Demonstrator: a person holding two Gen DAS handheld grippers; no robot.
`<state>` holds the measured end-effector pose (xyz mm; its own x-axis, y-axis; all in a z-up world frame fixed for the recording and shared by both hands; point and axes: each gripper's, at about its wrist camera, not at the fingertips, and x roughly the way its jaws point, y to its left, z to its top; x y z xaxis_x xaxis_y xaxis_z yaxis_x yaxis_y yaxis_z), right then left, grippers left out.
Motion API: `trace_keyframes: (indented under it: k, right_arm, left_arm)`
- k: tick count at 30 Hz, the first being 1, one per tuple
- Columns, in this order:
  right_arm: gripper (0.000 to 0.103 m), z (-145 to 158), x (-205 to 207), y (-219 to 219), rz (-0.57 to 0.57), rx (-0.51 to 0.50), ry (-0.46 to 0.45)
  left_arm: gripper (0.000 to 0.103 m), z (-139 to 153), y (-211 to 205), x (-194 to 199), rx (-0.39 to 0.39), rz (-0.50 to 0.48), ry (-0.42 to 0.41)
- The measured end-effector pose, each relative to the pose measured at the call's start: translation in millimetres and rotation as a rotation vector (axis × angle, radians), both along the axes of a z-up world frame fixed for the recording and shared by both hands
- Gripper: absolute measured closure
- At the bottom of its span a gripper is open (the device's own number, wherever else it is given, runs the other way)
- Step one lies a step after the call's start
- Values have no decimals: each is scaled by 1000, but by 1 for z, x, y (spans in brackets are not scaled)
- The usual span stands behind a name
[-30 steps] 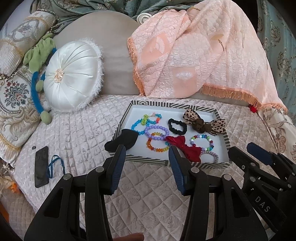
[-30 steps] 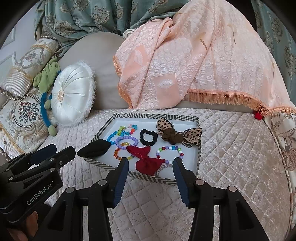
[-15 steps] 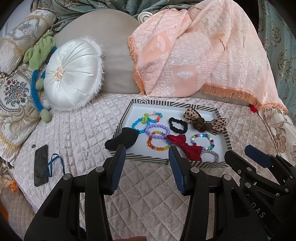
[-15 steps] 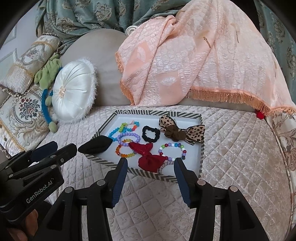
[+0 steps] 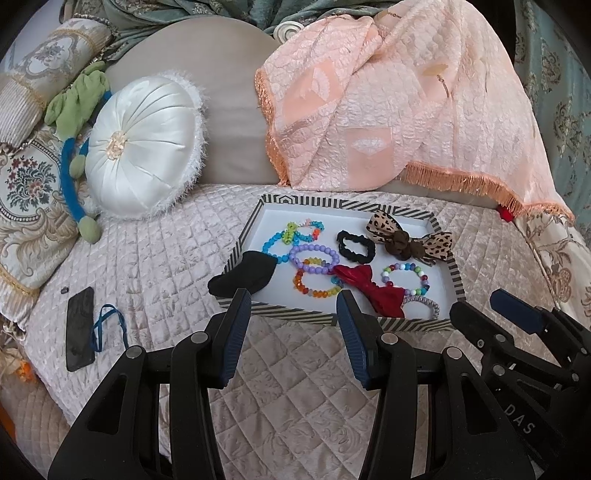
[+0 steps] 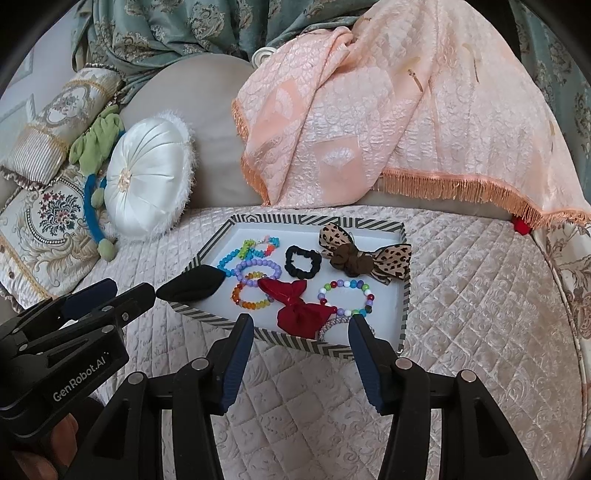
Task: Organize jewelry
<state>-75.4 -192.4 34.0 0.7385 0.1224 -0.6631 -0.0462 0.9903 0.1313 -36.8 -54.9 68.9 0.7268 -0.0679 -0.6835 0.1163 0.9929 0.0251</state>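
The tray point(image 5: 417, 325) has a white floor and a black-and-white striped rim. In it lie a red bow point(image 5: 373, 290), a leopard-print bow point(image 5: 406, 240) with a brown knot, a black scrunchie point(image 5: 355, 246), a purple bead bracelet point(image 5: 314, 254), a blue bead bracelet point(image 5: 275, 245), a rainbow bead bracelet point(image 5: 316, 286) and a black pouch point(image 5: 245, 275). The bedspread point(image 5: 147, 266) is pale pink and quilted in diamonds. The round cushion point(image 5: 142, 147) is white satin. The throw point(image 5: 388, 103) is peach with an orange fringe. The curtain point(image 6: 177, 33) is teal with a gold damask pattern. The phone point(image 5: 79, 328) is black.
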Motion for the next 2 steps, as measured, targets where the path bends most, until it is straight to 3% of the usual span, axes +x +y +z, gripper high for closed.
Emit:
trace_keyframes:
  k: [2]
  right_arm:
    - [51,-1,0,-4,-4,2,2]
  left_arm:
    - [55,-1,-1,0,3,2,4]
